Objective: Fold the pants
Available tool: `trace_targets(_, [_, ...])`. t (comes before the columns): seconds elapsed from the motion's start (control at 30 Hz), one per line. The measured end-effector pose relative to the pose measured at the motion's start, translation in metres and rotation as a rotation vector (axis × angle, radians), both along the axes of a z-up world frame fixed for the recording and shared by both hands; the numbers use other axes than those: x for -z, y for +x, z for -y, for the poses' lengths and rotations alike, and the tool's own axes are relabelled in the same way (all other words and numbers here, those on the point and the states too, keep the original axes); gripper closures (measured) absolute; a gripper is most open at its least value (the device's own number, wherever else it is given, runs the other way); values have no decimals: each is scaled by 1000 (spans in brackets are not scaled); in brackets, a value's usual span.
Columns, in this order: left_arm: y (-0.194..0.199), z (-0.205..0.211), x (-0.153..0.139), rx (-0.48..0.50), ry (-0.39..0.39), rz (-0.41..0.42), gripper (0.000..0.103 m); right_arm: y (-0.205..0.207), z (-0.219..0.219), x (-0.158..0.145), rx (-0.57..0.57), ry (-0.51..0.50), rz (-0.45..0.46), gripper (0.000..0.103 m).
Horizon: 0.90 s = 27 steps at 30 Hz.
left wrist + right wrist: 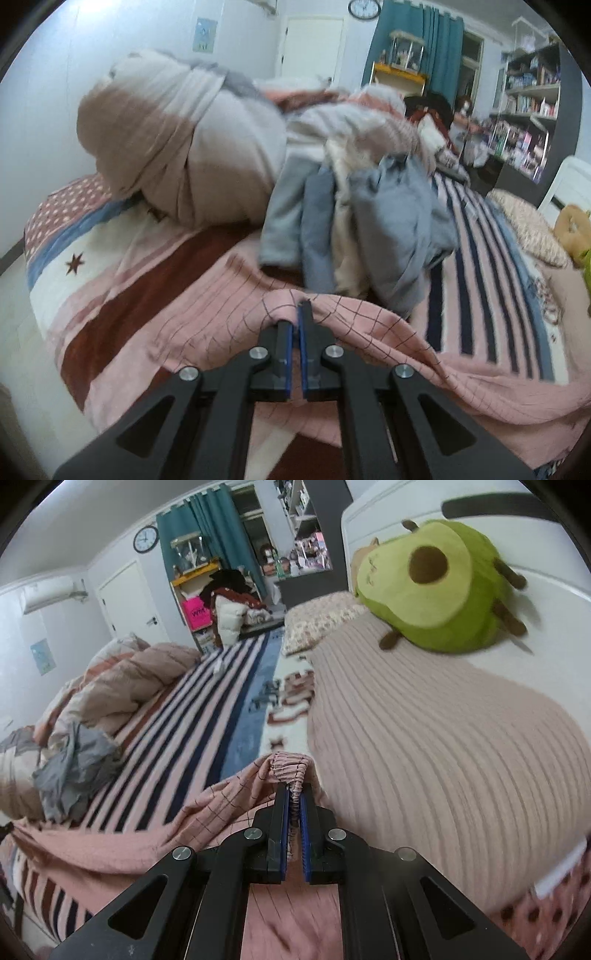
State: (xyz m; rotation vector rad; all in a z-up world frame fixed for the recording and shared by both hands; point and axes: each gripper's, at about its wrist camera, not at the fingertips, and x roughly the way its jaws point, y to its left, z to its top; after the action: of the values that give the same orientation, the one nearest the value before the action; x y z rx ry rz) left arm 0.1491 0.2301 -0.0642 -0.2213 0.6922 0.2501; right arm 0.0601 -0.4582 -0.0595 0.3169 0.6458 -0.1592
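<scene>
The pants (pixel 388 332) are pink with a thin dark grid pattern and lie across a striped bed. My left gripper (pixel 297 314) is shut on a fold of the pants fabric, lifting it slightly off the bed. In the right wrist view my right gripper (pixel 294 794) is shut on the gathered elastic waistband of the pants (pixel 288 771). The cloth (pixel 147 830) stretches away to the left between the two grippers.
A pile of grey and cream clothes (pixel 369 221) lies just beyond the left gripper, with a rolled duvet (pixel 177 147) behind. A ribbed pink pillow (pixel 443 746) and a green avocado plush (pixel 436 587) sit to the right of the right gripper. The striped bedsheet (pixel 207 709) runs between.
</scene>
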Motion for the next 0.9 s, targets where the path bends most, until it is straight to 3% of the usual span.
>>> trace_targets(0.17, [6, -2, 23, -2, 12, -92, 98, -21, -5, 39, -9, -28, -124, 102])
trace_targets(0.2, [5, -2, 23, -8, 17, -94, 89, -26, -7, 43, -11, -39, -126, 101])
trace_targets(0.23, [3, -2, 22, -17, 26, -90, 71, -30, -7, 44, -11, -45, -125, 101])
trace_targets(0.3, [-3, -3, 15, -34, 39, -60, 52, -34, -10, 39, -1, -63, -130, 100])
trace_targets(0.4, [-12, -6, 1, -38, 37, -23, 49, -44, -22, 20, 3, -136, -112, 94])
trace_targets(0.47, [-16, -4, -6, -6, -5, 4, 45, -50, -33, 8, -16, -184, -83, 77])
trace_targets(0.53, [-16, 5, -10, 39, -32, 20, 44, -48, -48, -2, -72, -218, -66, 67])
trace_targets(0.63, [-17, 32, -14, 121, -42, 29, 43, -33, -72, -4, -186, -231, -81, 67])
trace_targets(0.73, [-16, 58, -10, 187, -69, 25, 42, -13, -83, 14, -248, -106, -165, 66])
trace_targets(0.8, [-16, 75, -4, 214, -77, 10, 41, -9, -83, 30, -253, 11, -179, 58])
trace_targets(0.87, [-14, 93, 7, 244, -90, -13, 41, -5, -81, 44, -218, 85, -180, 38])
trace_targets(0.9, [-13, 102, 12, 261, -90, -25, 41, -3, -80, 51, -194, 113, -179, 37])
